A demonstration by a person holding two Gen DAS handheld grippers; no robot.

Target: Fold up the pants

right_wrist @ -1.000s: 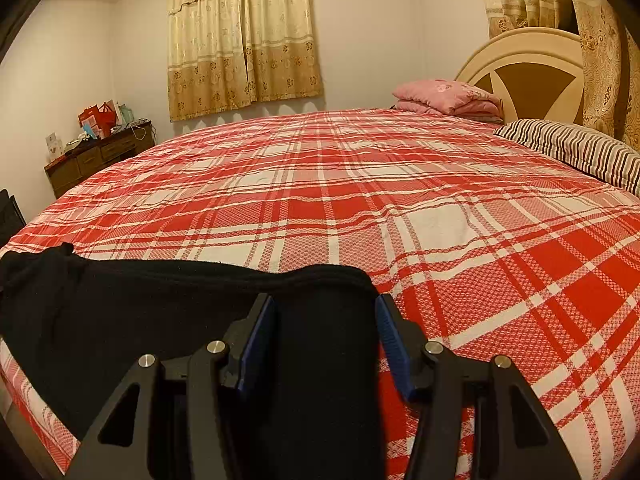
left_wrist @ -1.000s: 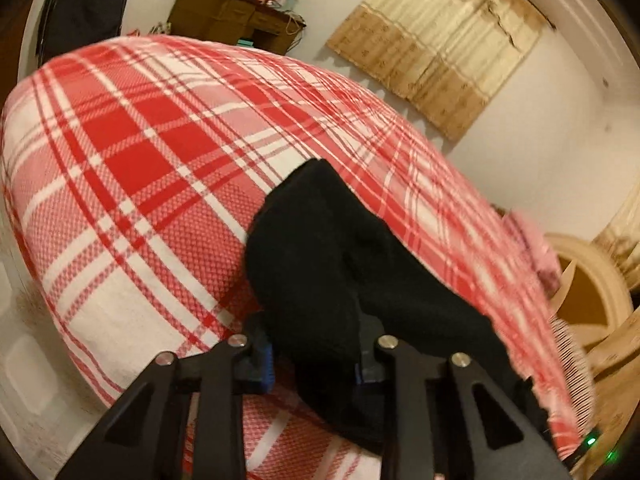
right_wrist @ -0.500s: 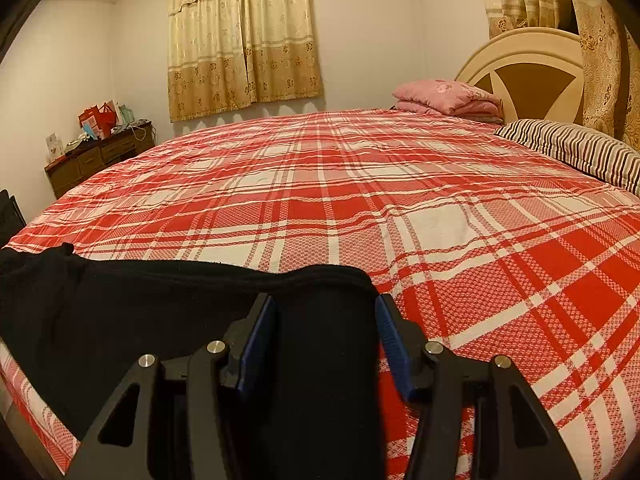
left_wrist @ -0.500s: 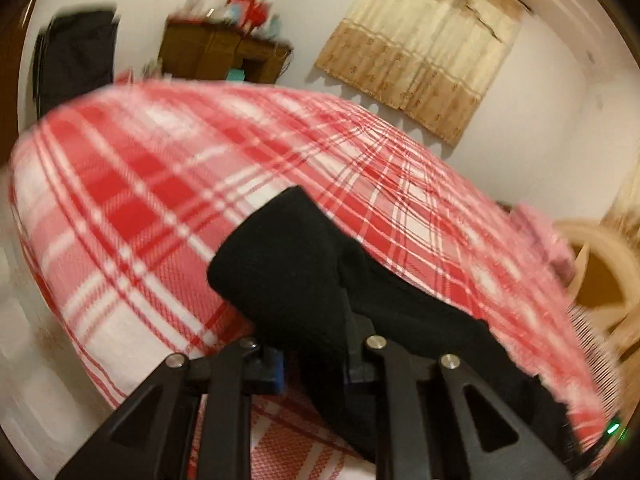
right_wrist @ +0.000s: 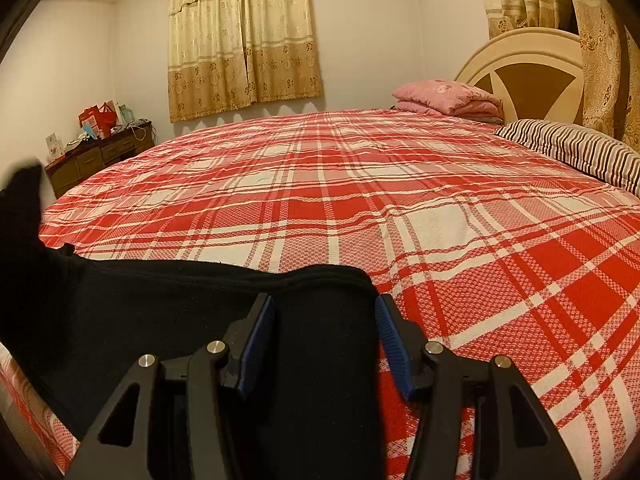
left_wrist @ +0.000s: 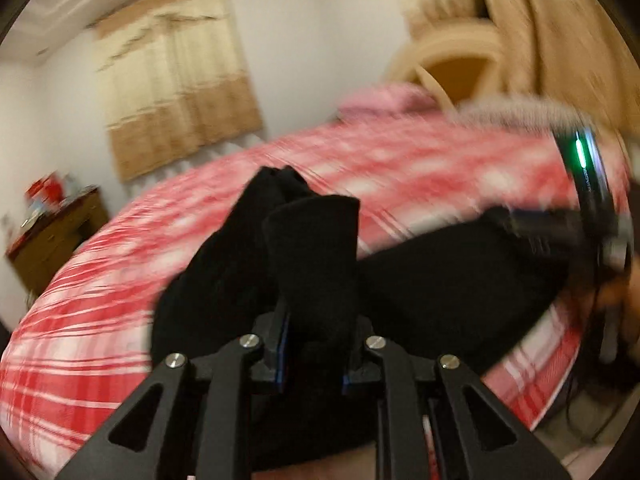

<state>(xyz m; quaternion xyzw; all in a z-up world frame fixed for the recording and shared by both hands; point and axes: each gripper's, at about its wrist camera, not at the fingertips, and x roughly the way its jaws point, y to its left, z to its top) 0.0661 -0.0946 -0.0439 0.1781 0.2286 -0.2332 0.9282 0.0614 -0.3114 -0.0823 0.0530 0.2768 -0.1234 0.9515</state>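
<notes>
Black pants (right_wrist: 160,304) lie along the near edge of a bed with a red and white plaid cover (right_wrist: 360,200). My left gripper (left_wrist: 314,344) is shut on one end of the pants (left_wrist: 312,248) and holds it lifted above the bed; this view is blurred. That lifted end shows at the far left of the right wrist view (right_wrist: 20,208). My right gripper (right_wrist: 324,340) is open, its blue-padded fingers (right_wrist: 258,340) standing on either side of the other end of the pants, which rests on the bed. The right gripper also shows at the right of the left wrist view (left_wrist: 592,216).
A pink folded blanket (right_wrist: 448,98) and a striped pillow (right_wrist: 572,152) lie by the headboard (right_wrist: 524,72). A wooden dresser (right_wrist: 100,156) with red bags stands at the left wall. Curtains (right_wrist: 240,36) hang behind the bed.
My left gripper has lifted its end of the pants and swung it right, toward the right gripper. The right gripper has stayed still and open.
</notes>
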